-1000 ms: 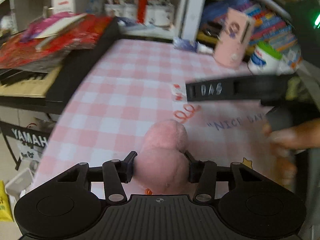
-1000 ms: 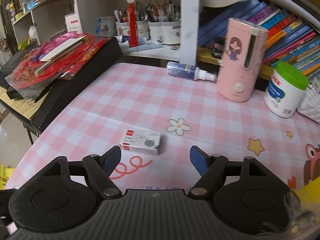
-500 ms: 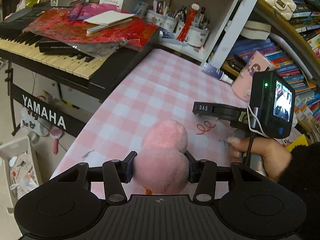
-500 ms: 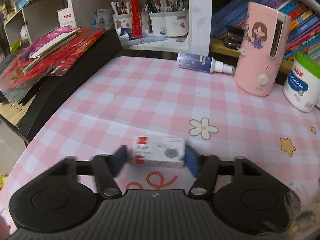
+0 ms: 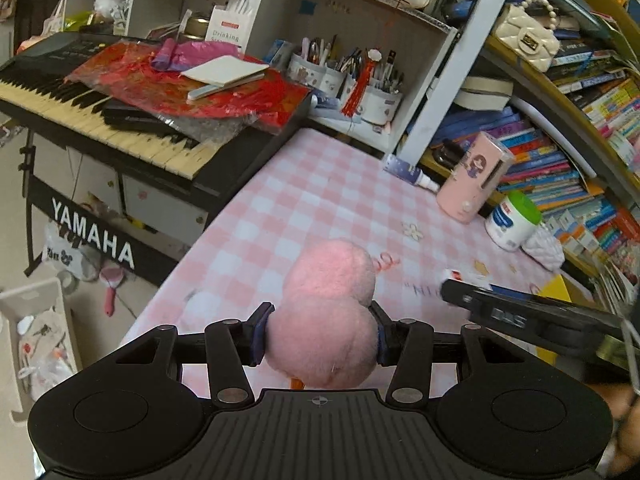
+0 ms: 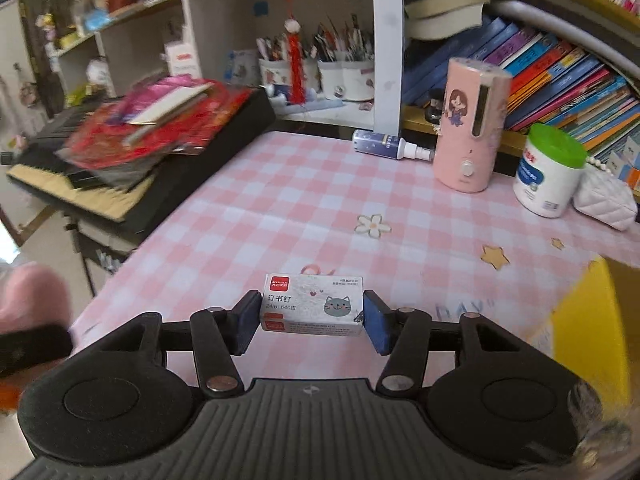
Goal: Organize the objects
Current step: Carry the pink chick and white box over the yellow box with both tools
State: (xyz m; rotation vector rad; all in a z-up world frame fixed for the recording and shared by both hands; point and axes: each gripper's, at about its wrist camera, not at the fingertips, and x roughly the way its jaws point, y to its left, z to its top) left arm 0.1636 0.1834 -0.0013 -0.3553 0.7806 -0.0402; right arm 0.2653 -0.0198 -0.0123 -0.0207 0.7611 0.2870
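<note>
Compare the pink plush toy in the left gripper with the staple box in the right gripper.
The pink plush toy is soft, fuzzy and rounded; the staple box is flat-sided, with print and a cat face. The toy bulges past the left gripper; the box fits squarely between the right gripper pads. Both are clamped.

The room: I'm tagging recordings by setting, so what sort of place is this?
Most likely a home study or child's bedroom: a Yamaha keyboard, shelves packed with books, and pen cups beside a pink checked tablecloth.
</note>
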